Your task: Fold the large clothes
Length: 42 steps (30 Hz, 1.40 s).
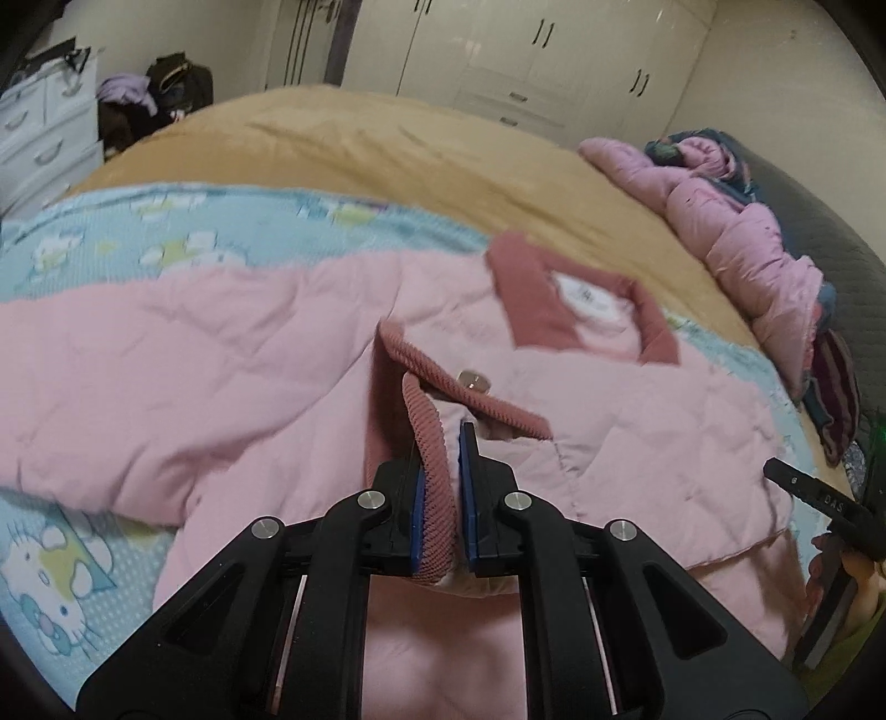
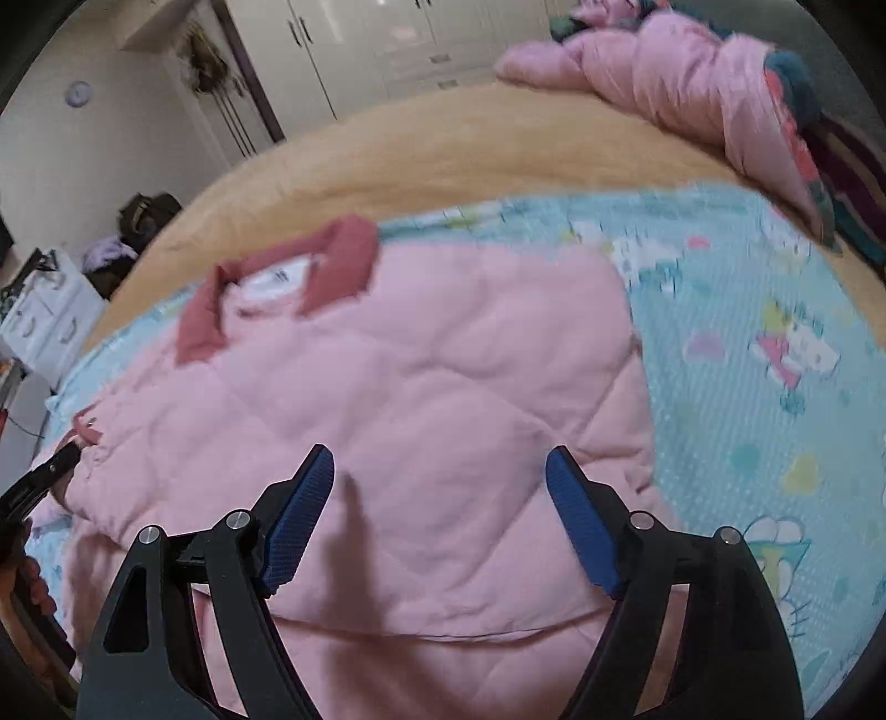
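Note:
A pink quilted jacket [image 1: 221, 376] with a dark pink collar [image 1: 531, 310] lies spread on the bed; it also shows in the right wrist view [image 2: 421, 399]. My left gripper [image 1: 440, 471] is shut on the jacket's ribbed dark pink cuff [image 1: 432, 443], with a snap button [image 1: 472, 380] just beyond. My right gripper [image 2: 440, 471] is open and empty, hovering over the jacket's lower body. The left gripper's tip [image 2: 50, 471] shows at the jacket's left edge in the right wrist view.
A light blue cartoon sheet [image 2: 747, 387] lies under the jacket on a tan blanket [image 1: 387, 149]. A second pink puffy coat [image 1: 736, 221] is piled at the bed's far right. White wardrobes [image 1: 526, 50] and a white dresser [image 1: 44, 127] stand behind.

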### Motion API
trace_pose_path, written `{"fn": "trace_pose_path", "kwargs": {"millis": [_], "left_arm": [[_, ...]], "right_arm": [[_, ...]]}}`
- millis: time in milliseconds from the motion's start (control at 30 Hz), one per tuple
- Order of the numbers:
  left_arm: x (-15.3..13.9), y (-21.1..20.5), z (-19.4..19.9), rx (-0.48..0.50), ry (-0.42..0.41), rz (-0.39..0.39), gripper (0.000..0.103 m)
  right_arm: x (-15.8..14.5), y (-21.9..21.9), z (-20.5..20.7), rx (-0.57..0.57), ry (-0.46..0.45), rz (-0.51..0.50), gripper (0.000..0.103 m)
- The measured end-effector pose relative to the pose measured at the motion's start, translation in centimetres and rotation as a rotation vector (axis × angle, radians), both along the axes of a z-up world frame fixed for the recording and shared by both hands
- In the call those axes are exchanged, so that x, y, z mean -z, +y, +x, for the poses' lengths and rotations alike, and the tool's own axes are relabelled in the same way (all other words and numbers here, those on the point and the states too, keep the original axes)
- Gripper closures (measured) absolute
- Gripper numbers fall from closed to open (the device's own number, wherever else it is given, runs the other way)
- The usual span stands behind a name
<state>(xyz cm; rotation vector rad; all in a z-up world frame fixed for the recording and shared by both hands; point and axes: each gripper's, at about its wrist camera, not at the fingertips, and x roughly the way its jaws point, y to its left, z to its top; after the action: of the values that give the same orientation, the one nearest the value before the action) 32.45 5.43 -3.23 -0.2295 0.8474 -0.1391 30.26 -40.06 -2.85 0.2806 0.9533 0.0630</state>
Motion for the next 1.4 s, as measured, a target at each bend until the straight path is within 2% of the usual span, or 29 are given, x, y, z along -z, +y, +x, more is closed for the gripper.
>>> {"fn": "trace_pose_path", "kwargs": {"millis": [233,367,433,467,533,567,600,667,733,767,1000,1267,1400], "left_arm": [[3.2,0.1,0.3,-0.017,0.087,-0.009,0.096],[3.4,0.3,0.4,-0.027,0.108,-0.031,0.094],[3.1,0.1,0.1,-0.018,0.110,-0.023,0.092],[3.0,0.1,0.1,-0.014,0.113,-0.023,0.088],[2.4,0.0,-0.2,-0.003,0.111,-0.040,0.074],[2.1,-0.1,-0.5,-0.008,0.110,-0.028,0.052],[1.8,-0.2,-0.6,-0.012,0.108,-0.019,0.038],[1.0,-0.3,-1.0,-0.003,0.092,-0.020,0.035],[0.2,-0.3,-1.5,0.004,0.086,-0.036,0.022],[-0.1,-0.3,-1.7,0.001,0.086,-0.037,0.008],[-1.1,0.8,-3.1,-0.081,0.093,0.002,0.009],[-1.5,4.2,-4.6,-0.164,0.091,-0.033,0.009],[-2.1,5.9,-5.4,-0.225,0.061,0.025,0.009]], "right_arm": [[2.4,-0.3,0.9,-0.001,0.047,0.013,0.026],[2.3,-0.2,0.8,0.003,0.042,0.011,0.025],[1.7,-0.2,0.5,0.012,0.031,0.033,0.022],[1.3,-0.3,0.1,0.016,0.019,0.054,0.020],[0.3,-0.4,-0.9,0.017,-0.018,0.117,0.007],[-0.1,-0.3,-1.3,0.015,-0.027,0.124,0.005],[-0.6,0.1,-1.8,0.006,-0.037,0.118,0.005],[-1.5,0.7,-2.7,-0.015,-0.061,0.110,0.004],[-2.2,1.4,-3.5,-0.027,-0.079,0.097,0.004],[-2.5,1.7,-3.8,-0.036,-0.087,0.100,0.004],[-4.1,3.6,-5.1,-0.070,-0.114,0.107,0.004],[-5.5,6.4,-5.9,-0.119,-0.138,0.114,0.004],[-6.4,8.3,-6.2,-0.151,-0.159,0.114,0.004]]}}
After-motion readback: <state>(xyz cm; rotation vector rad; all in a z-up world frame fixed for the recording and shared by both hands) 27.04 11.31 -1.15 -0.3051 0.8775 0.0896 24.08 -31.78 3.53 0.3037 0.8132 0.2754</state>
